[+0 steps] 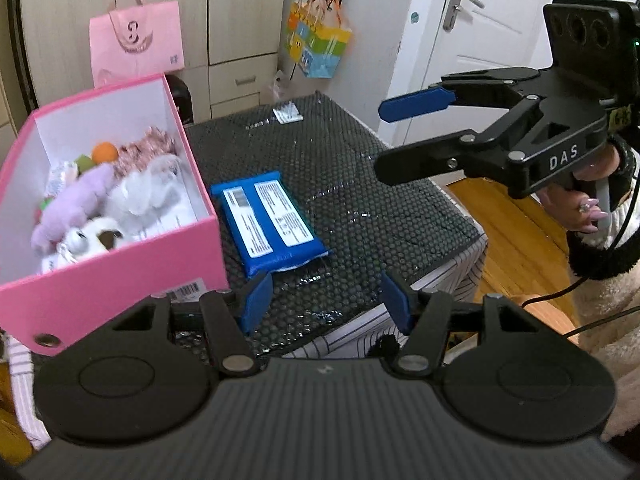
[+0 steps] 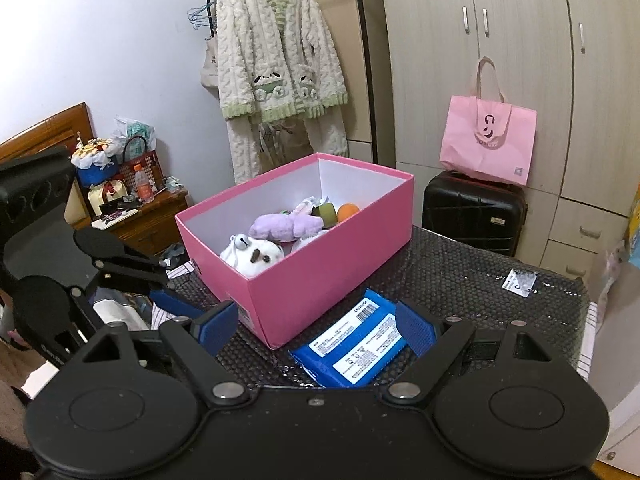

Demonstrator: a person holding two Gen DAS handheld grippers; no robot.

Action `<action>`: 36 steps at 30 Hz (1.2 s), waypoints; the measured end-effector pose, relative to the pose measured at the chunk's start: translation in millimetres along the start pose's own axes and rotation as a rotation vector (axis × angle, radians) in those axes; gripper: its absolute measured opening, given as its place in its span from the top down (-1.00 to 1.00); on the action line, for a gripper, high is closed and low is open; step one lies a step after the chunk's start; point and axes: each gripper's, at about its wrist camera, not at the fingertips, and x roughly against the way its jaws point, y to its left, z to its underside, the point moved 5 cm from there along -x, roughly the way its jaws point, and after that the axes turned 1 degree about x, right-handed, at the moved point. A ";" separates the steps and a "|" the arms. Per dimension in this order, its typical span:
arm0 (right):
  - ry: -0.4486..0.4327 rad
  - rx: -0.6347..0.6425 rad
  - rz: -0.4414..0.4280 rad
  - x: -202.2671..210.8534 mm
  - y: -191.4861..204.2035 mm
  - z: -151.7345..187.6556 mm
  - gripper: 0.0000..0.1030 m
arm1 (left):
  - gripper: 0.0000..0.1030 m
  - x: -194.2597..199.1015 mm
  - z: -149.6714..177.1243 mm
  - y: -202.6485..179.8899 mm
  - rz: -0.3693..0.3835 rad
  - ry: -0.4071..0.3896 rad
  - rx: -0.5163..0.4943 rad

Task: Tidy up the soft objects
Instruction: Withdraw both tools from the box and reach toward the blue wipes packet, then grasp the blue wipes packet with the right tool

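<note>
A pink box (image 1: 120, 276) (image 2: 320, 288) stands on the left of the black bubble-mat table (image 1: 360, 184). Inside it lie a purple plush (image 1: 76, 204) (image 2: 280, 226), a white plush (image 2: 256, 256), an orange ball (image 1: 105, 152) and other soft items. A blue soft pack (image 1: 272, 224) (image 2: 352, 352) lies flat on the mat beside the box. My left gripper (image 1: 326, 300) (image 2: 172, 284) is open and empty, just short of the pack's near end. My right gripper (image 2: 318, 328) (image 1: 384, 140) hangs open above the table, with the pack below its fingers and untouched.
A small white sachet (image 1: 286, 114) (image 2: 520, 280) lies at the mat's far side. Behind the table stand a black suitcase (image 2: 472, 216) and a pink bag (image 2: 488, 140). The table's right edge drops to wooden floor (image 1: 512, 232). A person's hand (image 1: 592, 208) holds the right gripper.
</note>
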 end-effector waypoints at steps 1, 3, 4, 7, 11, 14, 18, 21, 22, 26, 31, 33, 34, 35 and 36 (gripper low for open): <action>-0.004 0.009 -0.003 -2.8 -1.2 2.9 -0.73 | -0.15 -5.3 1.7 0.0 0.001 0.003 0.005; -0.009 0.034 -0.002 -12.0 -6.0 9.1 -0.73 | -0.16 -15.7 5.7 0.2 0.007 -0.002 0.019; -0.009 0.036 0.000 -16.9 -9.0 12.0 -0.73 | -0.16 -20.4 7.4 0.9 0.002 -0.019 0.031; 0.000 0.003 -0.022 -35.2 -22.1 18.7 -0.73 | -0.16 -33.1 10.5 1.8 -0.032 -0.054 0.055; 0.012 -0.018 -0.033 -58.4 -42.1 19.7 -0.73 | -0.14 -52.0 13.6 0.7 -0.062 -0.066 0.089; 0.054 -0.032 -0.051 -79.9 -58.9 15.8 -0.73 | -0.12 -67.3 14.6 -1.0 -0.042 -0.047 0.099; 0.121 -0.009 -0.107 -105.4 -71.6 14.6 -0.72 | -0.12 -82.7 16.7 0.2 -0.072 -0.040 0.108; 0.153 -0.023 -0.134 -122.8 -81.4 12.8 -0.72 | -0.12 -88.8 19.6 4.0 -0.107 -0.047 0.135; 0.162 -0.026 -0.142 -128.2 -83.9 11.7 -0.72 | -0.12 -90.2 20.4 5.2 -0.114 -0.050 0.148; 0.200 -0.017 -0.156 -148.9 -89.7 7.7 -0.67 | -0.10 -92.1 22.1 5.6 -0.138 -0.071 0.167; 0.223 -0.042 -0.184 -169.9 -103.0 7.1 -0.54 | -0.06 -93.3 23.4 5.2 -0.167 -0.100 0.188; 0.236 -0.068 -0.194 -177.4 -110.0 9.4 -0.50 | 0.04 -94.5 23.2 7.2 -0.176 -0.119 0.203; 0.246 -0.086 -0.205 -180.3 -112.6 11.8 -0.42 | 0.06 -95.4 22.8 9.1 -0.176 -0.130 0.217; 0.255 -0.109 -0.215 -182.2 -116.2 14.7 -0.39 | 0.10 -96.6 21.4 9.6 -0.175 -0.139 0.229; 0.244 -0.122 -0.220 -181.3 -118.8 16.1 -0.20 | 0.12 -96.5 21.8 10.7 -0.173 -0.151 0.241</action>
